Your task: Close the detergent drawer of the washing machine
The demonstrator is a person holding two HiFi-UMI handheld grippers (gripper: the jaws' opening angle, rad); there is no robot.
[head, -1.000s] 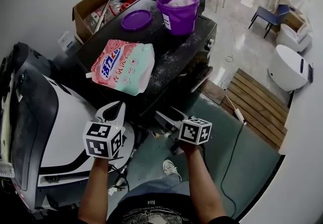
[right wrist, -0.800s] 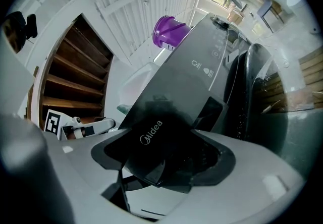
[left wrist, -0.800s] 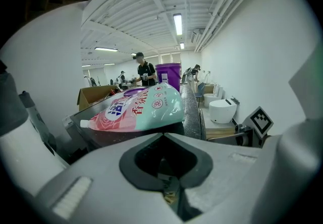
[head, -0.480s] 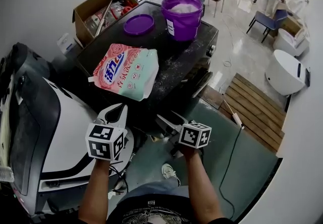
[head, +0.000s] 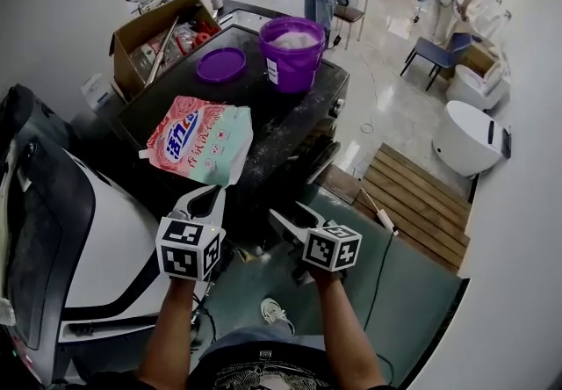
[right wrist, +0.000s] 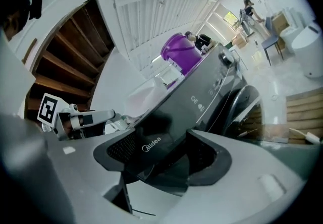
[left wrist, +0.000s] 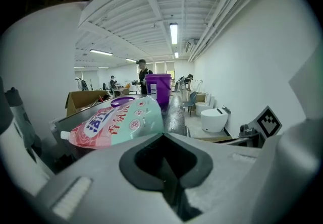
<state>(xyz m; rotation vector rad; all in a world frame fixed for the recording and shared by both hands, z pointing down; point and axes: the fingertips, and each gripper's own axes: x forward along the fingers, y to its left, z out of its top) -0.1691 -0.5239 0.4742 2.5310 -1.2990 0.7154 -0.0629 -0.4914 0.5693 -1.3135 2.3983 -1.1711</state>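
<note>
I read the left gripper (head: 209, 195) clenched on nothing, level with the washing machine's (head: 290, 129) top edge. The right gripper (head: 286, 213) is released, its jaws having just been closing; the detergent drawer (right wrist: 151, 143), dark-fronted at the machine's upper front, sits in their gap, with no contact visible. On the machine's top, a purple bucket (head: 291, 50) holds white powder, its lid (head: 220, 64) flat beside it. A detergent pouch (head: 198, 138) lies nearer. A cardboard box (head: 154, 41) behind holds mixed items.
</note>
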